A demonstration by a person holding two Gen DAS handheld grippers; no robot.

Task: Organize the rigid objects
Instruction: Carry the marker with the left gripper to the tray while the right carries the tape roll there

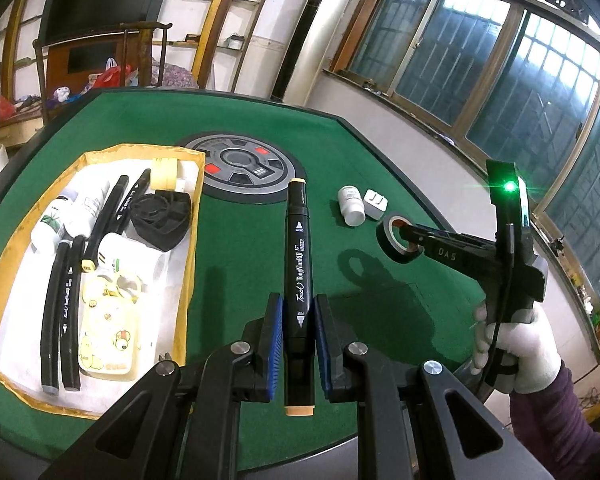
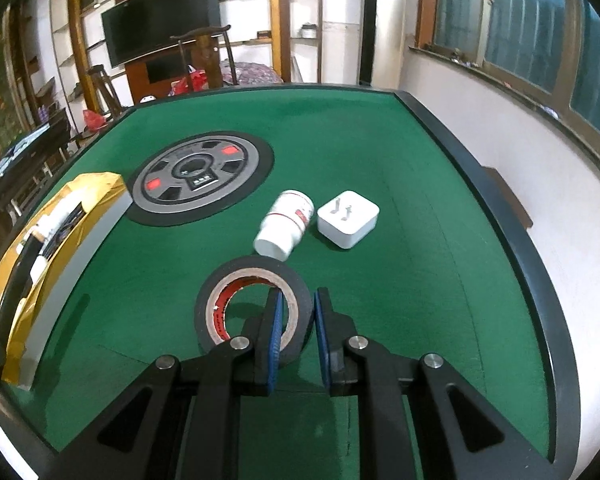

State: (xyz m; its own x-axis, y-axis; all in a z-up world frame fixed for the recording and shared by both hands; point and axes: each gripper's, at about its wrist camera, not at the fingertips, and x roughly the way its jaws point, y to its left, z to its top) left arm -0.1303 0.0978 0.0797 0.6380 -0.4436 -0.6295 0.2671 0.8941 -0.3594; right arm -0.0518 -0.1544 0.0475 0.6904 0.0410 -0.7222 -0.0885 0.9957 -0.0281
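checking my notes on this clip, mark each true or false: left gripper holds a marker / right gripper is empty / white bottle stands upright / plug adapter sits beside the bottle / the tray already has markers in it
1. The left gripper holds a marker: true.
2. The right gripper is empty: false, it is shut on the wall of a black tape roll, one finger through its hole.
3. The white bottle stands upright: false, it lies on its side on the green table.
4. The plug adapter sits beside the bottle: true.
5. The tray already has markers in it: true.
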